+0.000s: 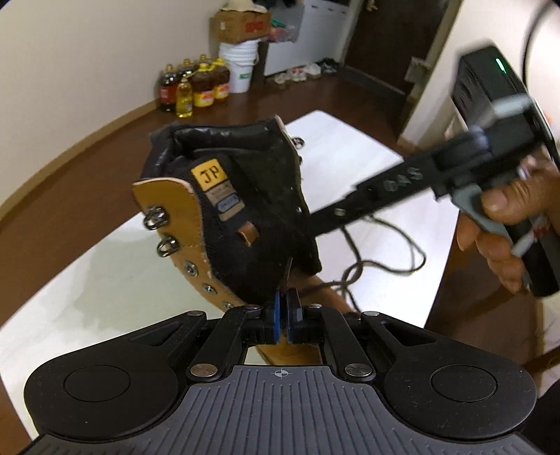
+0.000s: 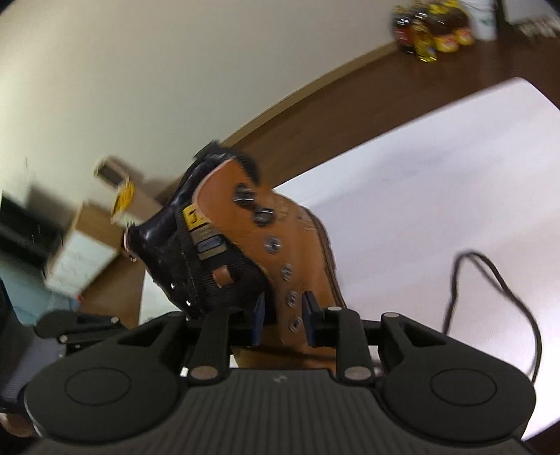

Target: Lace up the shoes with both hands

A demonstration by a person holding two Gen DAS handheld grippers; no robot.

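Where the white bench (image 1: 350, 147) spreads across the brown floor (image 1: 87, 175), we see a tan leather work boot (image 2: 301, 241) tilted up on it, its black padded collar and black mesh tongue turned toward both cameras. In the left wrist view, the boot's tongue carries a yellow label (image 1: 209, 174) and a small leather loop, and the tan eyelet flap on the left bears two metal lace hooks (image 1: 155, 217) above a row of round eyelets. A dark shoelace (image 1: 378, 241) lies loose in loops on the bench to the right of the boot, and in the right wrist view it trails across the white surface well apart from the boot. Against the far wall stand bottles of cooking oil (image 1: 196, 87), a white bucket (image 1: 239, 64) and a cardboard box (image 1: 241, 24) on top of it.

The left gripper (image 1: 282, 309) has its blue-padded fingers pressed together at the lower edge of the tongue; whether they pinch a strand of lace there we cannot tell. The right gripper (image 2: 282, 316) has its fingers spread, one on each side of the lower eyelets of the tan flap, and they do not press on it. In the left wrist view a hand (image 1: 504, 224) holds that right gripper's handle at the right, its black arm reaching in behind the boot.
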